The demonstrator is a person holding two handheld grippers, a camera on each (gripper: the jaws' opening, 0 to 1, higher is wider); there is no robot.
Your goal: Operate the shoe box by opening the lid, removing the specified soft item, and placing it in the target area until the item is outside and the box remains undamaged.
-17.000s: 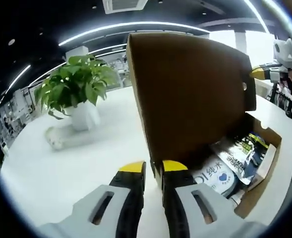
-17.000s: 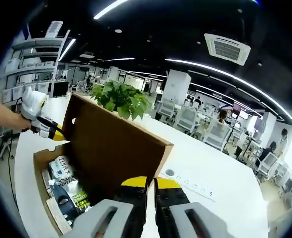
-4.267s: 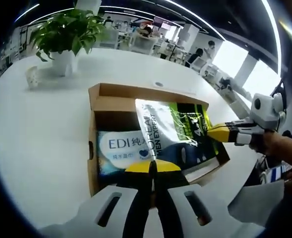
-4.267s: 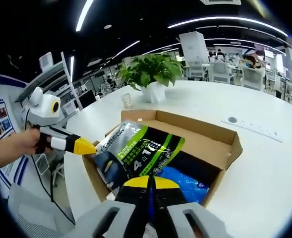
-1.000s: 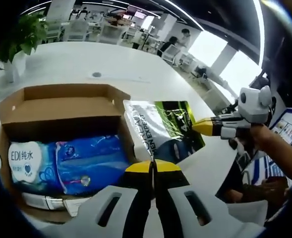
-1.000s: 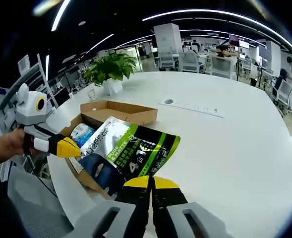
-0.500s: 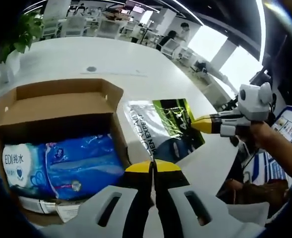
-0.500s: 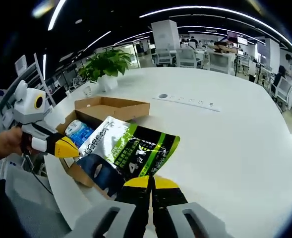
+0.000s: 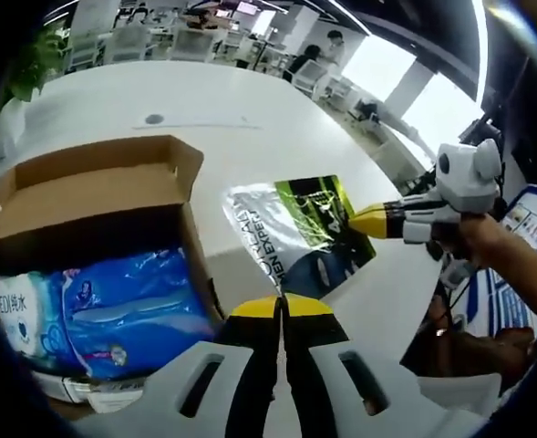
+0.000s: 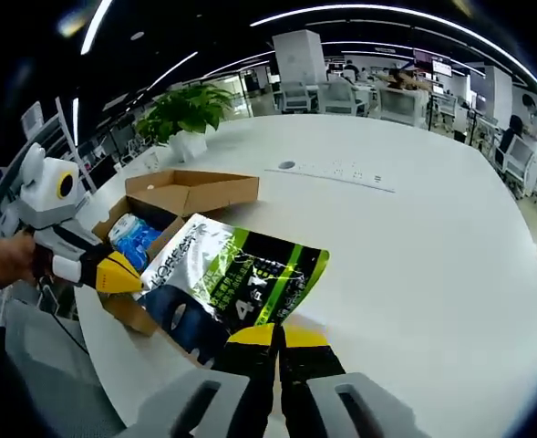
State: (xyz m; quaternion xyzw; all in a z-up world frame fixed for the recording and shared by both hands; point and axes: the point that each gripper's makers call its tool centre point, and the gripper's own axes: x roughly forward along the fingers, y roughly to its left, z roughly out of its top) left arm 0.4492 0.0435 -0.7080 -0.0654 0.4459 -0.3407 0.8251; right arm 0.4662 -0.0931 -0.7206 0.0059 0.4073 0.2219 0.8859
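Note:
A silver, green and black soft pouch hangs stretched between my two grippers, beside the open cardboard shoe box and just above the white table. My left gripper is shut on the pouch's near edge. My right gripper pinches its far corner with its yellow tips. In the right gripper view the same pouch sits over the table next to the box; my right gripper is shut on its bottom edge and my left gripper holds its left side.
Blue soft packs and a white EDI pack lie inside the box. A potted plant stands on the table behind the box. A cable outlet strip lies across the wide white table. A person's hand holds the right gripper.
Both grippers have carried the pouch a little further sideways from the box, over the bare table. Both stay shut on it.

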